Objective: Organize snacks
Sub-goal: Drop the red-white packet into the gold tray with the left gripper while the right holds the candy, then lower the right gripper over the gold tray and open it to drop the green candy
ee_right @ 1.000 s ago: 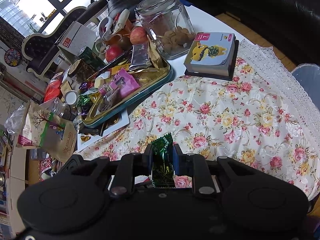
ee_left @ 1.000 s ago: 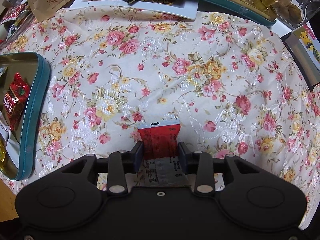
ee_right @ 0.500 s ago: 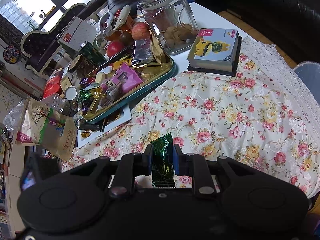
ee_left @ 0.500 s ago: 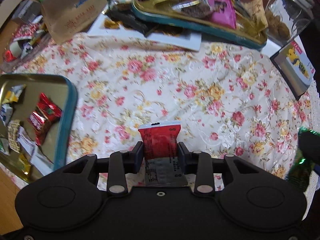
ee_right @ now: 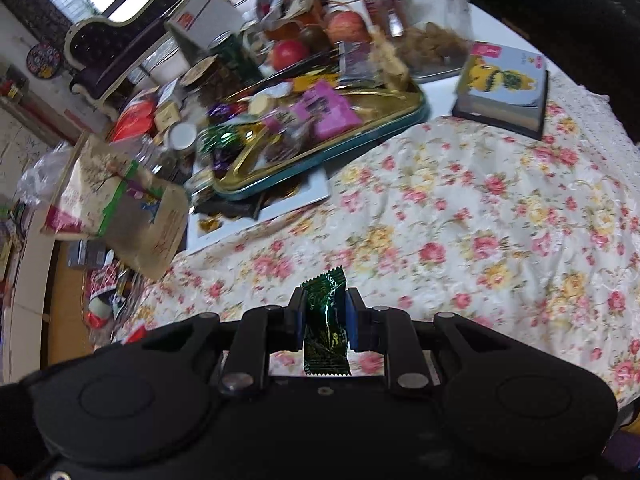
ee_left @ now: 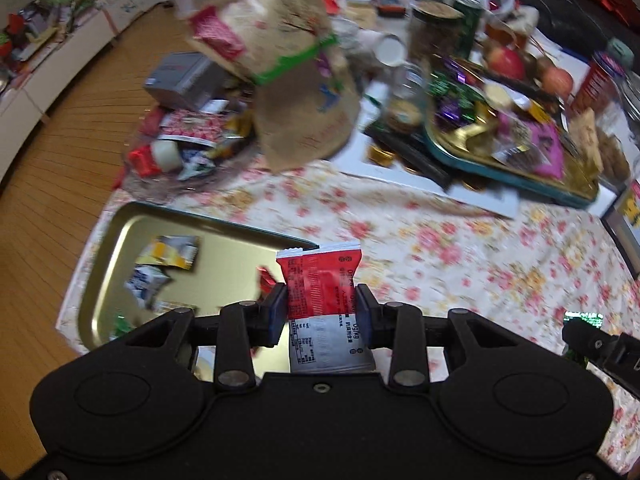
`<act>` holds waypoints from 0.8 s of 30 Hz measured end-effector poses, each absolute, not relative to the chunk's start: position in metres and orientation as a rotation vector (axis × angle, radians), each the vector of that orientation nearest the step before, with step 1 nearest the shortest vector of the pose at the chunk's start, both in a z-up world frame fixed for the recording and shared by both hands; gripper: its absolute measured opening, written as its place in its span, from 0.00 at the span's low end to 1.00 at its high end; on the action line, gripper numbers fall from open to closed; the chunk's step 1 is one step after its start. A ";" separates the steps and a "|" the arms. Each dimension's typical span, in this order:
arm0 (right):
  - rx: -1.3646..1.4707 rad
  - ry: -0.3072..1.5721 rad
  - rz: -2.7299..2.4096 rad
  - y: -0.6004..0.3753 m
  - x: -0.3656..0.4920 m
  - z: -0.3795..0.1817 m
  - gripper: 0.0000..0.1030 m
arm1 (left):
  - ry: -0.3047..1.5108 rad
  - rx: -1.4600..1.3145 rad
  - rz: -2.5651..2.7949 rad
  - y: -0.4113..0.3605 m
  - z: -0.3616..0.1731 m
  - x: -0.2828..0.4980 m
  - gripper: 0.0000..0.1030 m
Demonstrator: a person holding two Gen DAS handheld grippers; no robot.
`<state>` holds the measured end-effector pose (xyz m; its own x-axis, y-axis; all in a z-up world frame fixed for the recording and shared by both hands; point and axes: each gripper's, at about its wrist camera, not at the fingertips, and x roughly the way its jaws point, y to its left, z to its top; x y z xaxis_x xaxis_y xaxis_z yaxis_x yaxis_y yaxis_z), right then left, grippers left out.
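We are holding the left gripper [ee_left: 321,312] above the near edge of the surface, its fingers pinching a red and white snack packet [ee_left: 322,290] that is standing upright between them, over the right rim of the near gold tray [ee_left: 120,220]. Small print is running down the packet; only "kg" is reading clearly. We are holding the right gripper [ee_right: 325,316] over the floral tablecloth [ee_right: 480,220], its fingers clamping a dark green candy wrapper [ee_right: 326,312] upright; its lettering is too blurred to read.

The left wrist view is showing us the near gold tray with a yellow and white packet [ee_left: 170,252] and a blue and white packet [ee_left: 146,284] lying inside, plus the right gripper's tip at the right edge. The right wrist view is showing instead a book with a yellow cartoon cover [ee_right: 504,84] and a glass jar of cookies [ee_right: 424,32] at the far right. Both views are showing the far teal-rimmed tray [ee_right: 360,144] heaped with snacks and a brown paper pouch [ee_right: 120,208] to its left.
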<state>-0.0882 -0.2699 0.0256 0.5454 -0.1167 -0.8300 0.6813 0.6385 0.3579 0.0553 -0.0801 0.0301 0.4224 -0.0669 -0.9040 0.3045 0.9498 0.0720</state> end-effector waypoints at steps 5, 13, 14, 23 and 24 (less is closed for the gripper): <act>0.693 0.898 -0.458 -0.229 -0.058 0.025 0.21 | 1.132 0.187 -0.148 -0.029 0.033 0.079 0.43; 0.676 0.943 -0.291 -0.164 -0.020 0.019 0.21 | 1.138 0.146 -0.057 0.031 0.038 0.100 0.46; 0.668 0.943 -0.275 -0.157 -0.017 0.019 0.21 | 1.142 0.136 -0.050 0.038 0.039 0.101 0.48; 0.597 0.962 -0.148 -0.109 0.003 0.011 0.21 | 1.122 0.123 -0.015 0.062 0.045 0.104 0.48; 0.588 0.964 -0.137 -0.106 0.004 0.010 0.21 | 1.125 0.123 -0.018 0.063 0.044 0.104 0.48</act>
<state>0.0035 -0.1062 0.0102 0.5750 0.1442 -0.8053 0.3636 0.8367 0.4095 0.1045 0.0626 0.0440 0.4318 0.0477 -0.9007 0.0765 0.9931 0.0893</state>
